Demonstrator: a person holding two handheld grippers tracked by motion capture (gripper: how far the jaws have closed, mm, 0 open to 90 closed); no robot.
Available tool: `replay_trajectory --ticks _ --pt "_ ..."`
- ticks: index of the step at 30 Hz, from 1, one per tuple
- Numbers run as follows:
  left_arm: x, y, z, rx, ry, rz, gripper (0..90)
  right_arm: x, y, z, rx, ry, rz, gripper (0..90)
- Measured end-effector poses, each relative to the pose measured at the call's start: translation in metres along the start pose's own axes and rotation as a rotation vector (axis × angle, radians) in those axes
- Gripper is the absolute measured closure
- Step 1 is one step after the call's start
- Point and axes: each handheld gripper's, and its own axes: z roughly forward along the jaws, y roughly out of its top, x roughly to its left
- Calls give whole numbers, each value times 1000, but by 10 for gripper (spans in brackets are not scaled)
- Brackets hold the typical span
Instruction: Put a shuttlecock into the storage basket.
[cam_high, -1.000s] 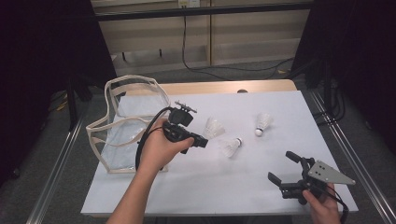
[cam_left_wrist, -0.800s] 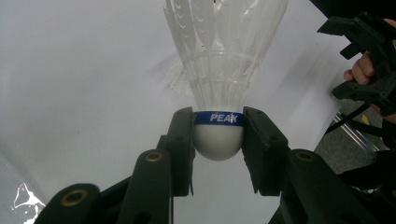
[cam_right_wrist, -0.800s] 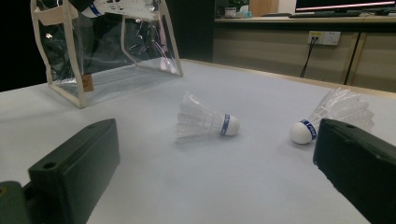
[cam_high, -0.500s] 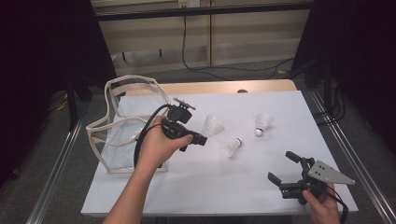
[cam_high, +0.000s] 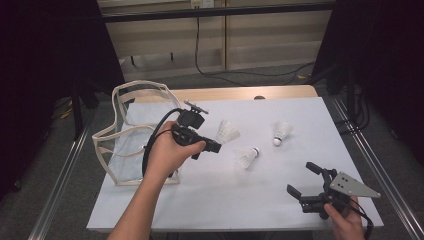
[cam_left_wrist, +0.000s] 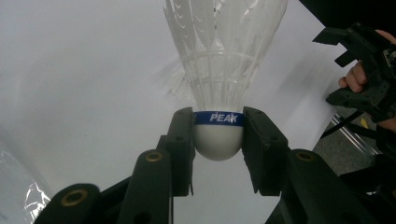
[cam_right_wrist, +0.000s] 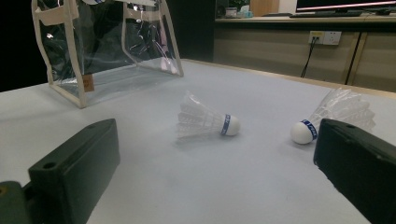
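A clear plastic tote bag (cam_high: 131, 142) stands at the white table's (cam_high: 210, 200) left edge. The left gripper (cam_high: 216, 147) clamps a shuttlecock (cam_left_wrist: 219, 135) by its cork, raised beside the bag. The right gripper (cam_high: 306, 180) rests unclenched, empty. Judged step: carry; next, release over the bag's mouth.

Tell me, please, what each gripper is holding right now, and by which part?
The left gripper holds a shuttlecock by its white cork head, jaws clamped at the blue band. The right gripper holds nothing; its jaws stand open.
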Motion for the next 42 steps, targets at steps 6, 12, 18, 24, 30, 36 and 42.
replay_trajectory --ticks 6,12,18,24,30,36,42 --pt "-1 3 -2 -1 0 2 655 0 0 0 3 0 2 0" --pt "-1 5 -6 -8 -5 -1 655 0 0 0 4 -1 3 0" --pt "-2 8 -10 -9 5 5 655 0 0 0 4 1 2 0" --pt "-2 10 -13 -12 6 4 655 0 0 1 4 0 1 0" --pt "0 11 -15 -17 13 -2 655 0 0 0 5 0 2 0" --pt "2 12 -18 -24 21 1 655 0 0 0 2 0 0 0" --pt "1 14 -20 -28 24 -5 656 0 0 0 0 0 0 0"
